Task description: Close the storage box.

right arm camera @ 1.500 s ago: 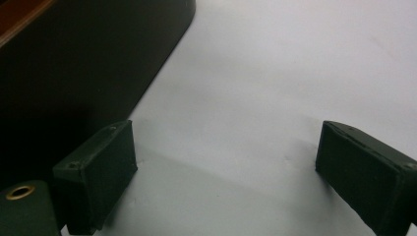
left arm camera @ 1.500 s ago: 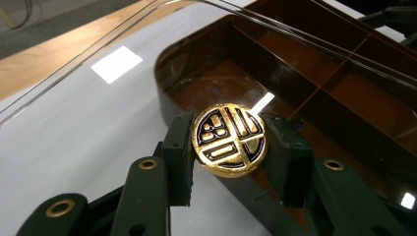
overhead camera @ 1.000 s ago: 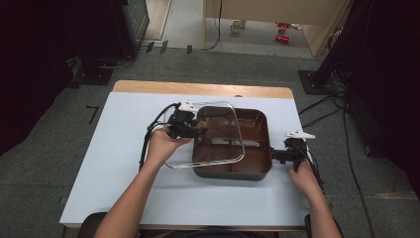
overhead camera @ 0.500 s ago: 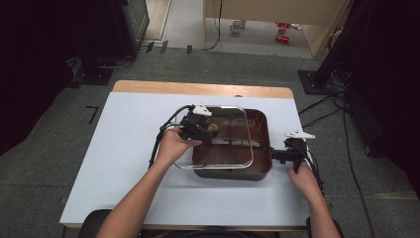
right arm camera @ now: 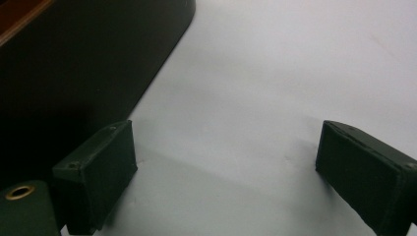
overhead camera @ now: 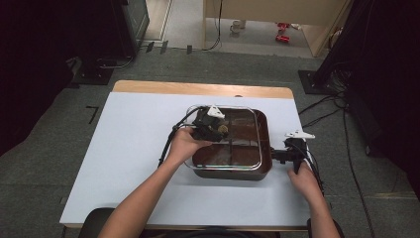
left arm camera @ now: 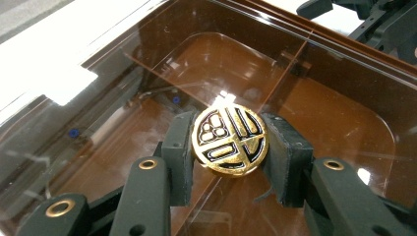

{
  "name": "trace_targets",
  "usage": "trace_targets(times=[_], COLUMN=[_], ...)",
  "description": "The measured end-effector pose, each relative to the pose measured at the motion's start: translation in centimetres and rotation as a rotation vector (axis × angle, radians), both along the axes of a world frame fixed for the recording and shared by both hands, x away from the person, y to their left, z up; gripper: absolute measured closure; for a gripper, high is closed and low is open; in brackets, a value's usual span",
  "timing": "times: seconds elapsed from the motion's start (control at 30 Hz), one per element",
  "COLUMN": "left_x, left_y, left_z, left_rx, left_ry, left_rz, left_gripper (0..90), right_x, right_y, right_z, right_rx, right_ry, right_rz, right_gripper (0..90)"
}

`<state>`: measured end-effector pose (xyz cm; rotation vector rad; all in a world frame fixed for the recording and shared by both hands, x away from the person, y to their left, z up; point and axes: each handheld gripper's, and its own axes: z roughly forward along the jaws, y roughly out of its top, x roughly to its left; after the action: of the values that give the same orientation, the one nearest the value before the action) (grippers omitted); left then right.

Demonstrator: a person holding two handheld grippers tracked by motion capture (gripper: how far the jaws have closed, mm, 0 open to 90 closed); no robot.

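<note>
A brown square pan [overhead camera: 266, 143] stands at the table's middle right. A clear glass lid [overhead camera: 236, 149] with a gold knob [overhead camera: 222, 130] hovers or rests over it, set slightly to the left; I cannot tell which. My left gripper [overhead camera: 218, 127] is shut on that knob. In the left gripper view the pads press both sides of the knob [left arm camera: 229, 139], with the glass lid [left arm camera: 113, 103] and the pan's floor [left arm camera: 339, 123] beneath. My right gripper [overhead camera: 279, 156] sits low beside the pan's right wall, open, with bare table between its jaws [right arm camera: 226, 172].
The white table top [overhead camera: 129, 148] stretches left of the pan, with a wooden strip [overhead camera: 198, 89] along its far edge. The pan's dark wall [right arm camera: 74, 64] stands close to the right gripper's left jaw. Cables trail from both grippers.
My left gripper has carried the glass lid to the right, from overhanging the pan's left side to nearly covering it. The right gripper has stayed put.
</note>
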<state>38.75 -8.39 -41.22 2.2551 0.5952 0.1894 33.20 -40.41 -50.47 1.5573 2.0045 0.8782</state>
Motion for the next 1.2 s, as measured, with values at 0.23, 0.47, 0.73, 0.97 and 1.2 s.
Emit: trace_targets(times=[0.23,0.47,0.73,0.97,1.2], left_x=[0.0,-0.2,-0.3,-0.3,-0.2], left_y=[-0.9,-2.0,-3.2,-3.3,-3.3], left_z=[-0.2,-0.5,-0.9,-1.1,-1.2], left_rx=[-0.018,-0.004,0.014,-0.001,-0.024], left_ry=[0.015,0.004,-0.001,0.013,0.028], left_rz=[-0.001,-0.010,-0.013,0.005,0.015], left_gripper=[59.5,59.5,59.4,59.3,59.5], right_x=[0.0,0.0,0.0,0.0,0.0], right_y=[0.0,0.0,0.0,0.0,0.0], right_z=[0.0,0.0,0.0,0.0,0.0], right_rx=[-0.001,-0.001,-0.001,-0.002,-0.002], right_ry=[0.000,0.000,0.000,-0.001,-0.001], right_rz=[0.001,0.000,0.000,0.000,0.001], right_gripper=[7.6,7.6,7.7,7.6,7.6])
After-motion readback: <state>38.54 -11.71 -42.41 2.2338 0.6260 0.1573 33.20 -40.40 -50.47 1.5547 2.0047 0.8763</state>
